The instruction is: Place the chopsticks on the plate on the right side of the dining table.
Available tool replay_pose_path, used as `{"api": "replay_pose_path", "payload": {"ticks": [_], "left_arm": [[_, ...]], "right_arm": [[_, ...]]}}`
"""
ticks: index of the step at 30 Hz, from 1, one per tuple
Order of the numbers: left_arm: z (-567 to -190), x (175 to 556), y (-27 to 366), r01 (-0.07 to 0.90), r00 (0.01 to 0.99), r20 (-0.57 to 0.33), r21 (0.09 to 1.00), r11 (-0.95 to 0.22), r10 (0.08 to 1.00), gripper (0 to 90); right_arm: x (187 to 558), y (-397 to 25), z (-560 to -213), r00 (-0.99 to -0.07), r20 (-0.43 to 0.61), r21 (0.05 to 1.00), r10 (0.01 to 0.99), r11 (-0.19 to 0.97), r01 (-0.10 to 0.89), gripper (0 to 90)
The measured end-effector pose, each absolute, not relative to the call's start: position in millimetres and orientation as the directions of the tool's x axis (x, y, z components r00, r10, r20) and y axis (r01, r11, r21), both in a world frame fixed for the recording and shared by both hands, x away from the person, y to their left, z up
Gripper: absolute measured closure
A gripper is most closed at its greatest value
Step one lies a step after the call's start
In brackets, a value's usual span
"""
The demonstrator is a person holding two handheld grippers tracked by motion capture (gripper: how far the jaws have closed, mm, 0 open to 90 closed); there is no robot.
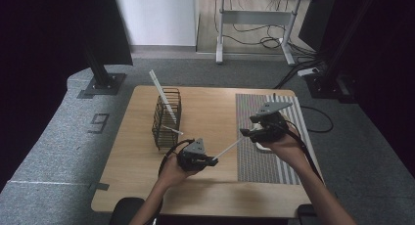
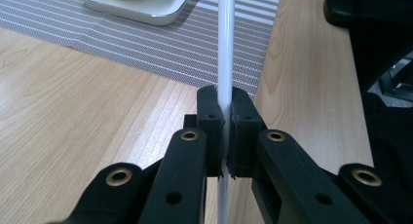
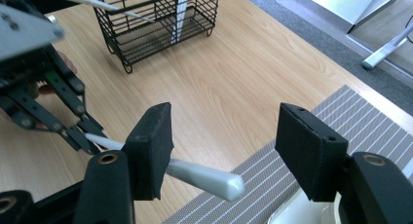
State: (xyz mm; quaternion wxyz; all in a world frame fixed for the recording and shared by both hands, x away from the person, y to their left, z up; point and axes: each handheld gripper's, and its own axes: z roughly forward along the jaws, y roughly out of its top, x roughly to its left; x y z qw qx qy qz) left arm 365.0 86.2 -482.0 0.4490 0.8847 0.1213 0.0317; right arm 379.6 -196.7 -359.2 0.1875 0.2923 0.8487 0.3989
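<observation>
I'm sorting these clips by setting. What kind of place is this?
Probably a lab or office set up for recording, not a home. A small wooden table stands on grey carpet, black stand bases flank it, and a desk frame with loose cables sits behind.

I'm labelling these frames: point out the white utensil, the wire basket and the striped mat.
white utensil (image 3: 207, 177): right gripper view, thick handle end.
wire basket (image 1: 166, 118): high view, side wall.
striped mat (image 1: 257, 161): high view, bare near part.

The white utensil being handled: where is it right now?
The white utensil is clamped in the left gripper above the table's front middle, its handle end between the open right gripper jaws, near the striped mat.
</observation>
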Motion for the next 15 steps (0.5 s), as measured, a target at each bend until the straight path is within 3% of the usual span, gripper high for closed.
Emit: {"api": "replay_pose_path", "payload": {"ticks": [15], "left_arm": [[-483.0, 364.0, 90.7, 0.159, 0.976, -0.046, 0.821, -0.549, 0.214, 85.5]], "right_arm": [[376.3, -222.4, -394.9, -0.735, -0.045, 0.791, 0.677, 0.473, 0.388, 37.8]]}}
